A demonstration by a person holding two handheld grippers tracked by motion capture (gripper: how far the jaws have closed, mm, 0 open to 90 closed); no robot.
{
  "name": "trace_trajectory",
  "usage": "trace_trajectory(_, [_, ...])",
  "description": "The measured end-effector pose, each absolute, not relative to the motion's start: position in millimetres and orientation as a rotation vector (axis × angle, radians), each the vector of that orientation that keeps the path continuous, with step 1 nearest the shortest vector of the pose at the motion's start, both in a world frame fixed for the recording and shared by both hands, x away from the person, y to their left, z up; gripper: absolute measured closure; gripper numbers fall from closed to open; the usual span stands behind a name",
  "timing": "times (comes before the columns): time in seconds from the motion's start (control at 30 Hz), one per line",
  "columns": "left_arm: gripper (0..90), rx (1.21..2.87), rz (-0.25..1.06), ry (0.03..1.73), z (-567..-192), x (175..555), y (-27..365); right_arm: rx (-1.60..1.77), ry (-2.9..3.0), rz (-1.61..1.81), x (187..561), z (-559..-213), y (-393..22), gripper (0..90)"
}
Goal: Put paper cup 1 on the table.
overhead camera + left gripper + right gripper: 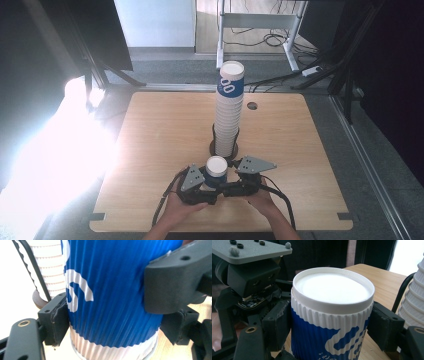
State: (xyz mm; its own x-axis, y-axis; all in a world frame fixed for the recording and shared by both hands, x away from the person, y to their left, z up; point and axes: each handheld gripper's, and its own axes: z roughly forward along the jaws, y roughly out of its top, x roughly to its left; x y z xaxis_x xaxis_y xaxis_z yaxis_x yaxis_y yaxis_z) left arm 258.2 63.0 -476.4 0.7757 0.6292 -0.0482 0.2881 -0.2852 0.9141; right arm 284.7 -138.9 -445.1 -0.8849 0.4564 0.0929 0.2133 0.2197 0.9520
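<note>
Cup (216,170): upside down on the table (150,150), just in front of the tall stack (229,112).
Left gripper (110,322): jaws narrow, pads pressing the cup's blue ribbed wall low down, on both sides.
Right gripper (329,325): jaws narrow too, clamped on the same cup higher up, just under its white rim.
Cup's make-up: a second white ribbed edge shows below the blue sleeve, so likely two cups nested.
Step in hand: probably pulling one cup free of another.
Next move: hold one grip firm, draw the other straight away from it, clear of the stack and its black wire holder (214,131).
</note>
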Motion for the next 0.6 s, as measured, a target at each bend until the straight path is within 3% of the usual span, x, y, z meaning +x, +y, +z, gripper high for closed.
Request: trace_trajectory(0.6, [21.1,1.896,0.399,0.674,-474.5,261.9,71.9,0.675,2.314,1.752,289.1,-442.5,-146.0,18.2])
